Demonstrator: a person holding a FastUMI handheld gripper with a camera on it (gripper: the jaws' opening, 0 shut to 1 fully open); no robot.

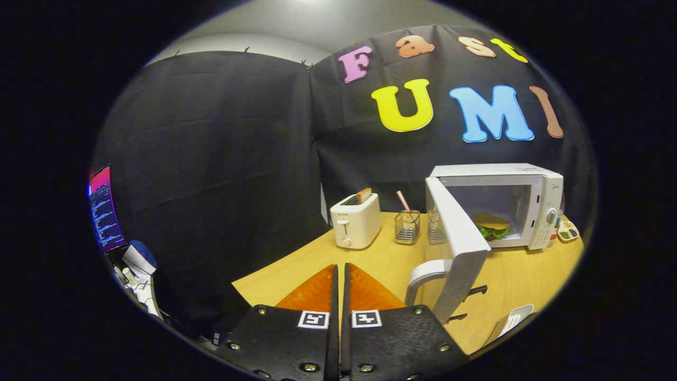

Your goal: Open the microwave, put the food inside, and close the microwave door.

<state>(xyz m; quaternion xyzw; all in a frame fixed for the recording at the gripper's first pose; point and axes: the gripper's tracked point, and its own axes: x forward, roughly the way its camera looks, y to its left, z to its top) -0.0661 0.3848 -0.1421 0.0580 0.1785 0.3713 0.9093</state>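
I had the food (492, 224) already inside the microwave (534, 203); only closing remained. My gripper (341, 280), jaws pressed together and empty, needed to swing toward two o'clock and push the open door (459, 241).

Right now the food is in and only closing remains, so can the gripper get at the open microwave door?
Probably yes. The gripper, fingers shut on nothing, sits just left of the open door and its handle, with bare table between them.

claw (341, 280) | 2 ridged wedge fingers | 2 square tags | black screwed plates
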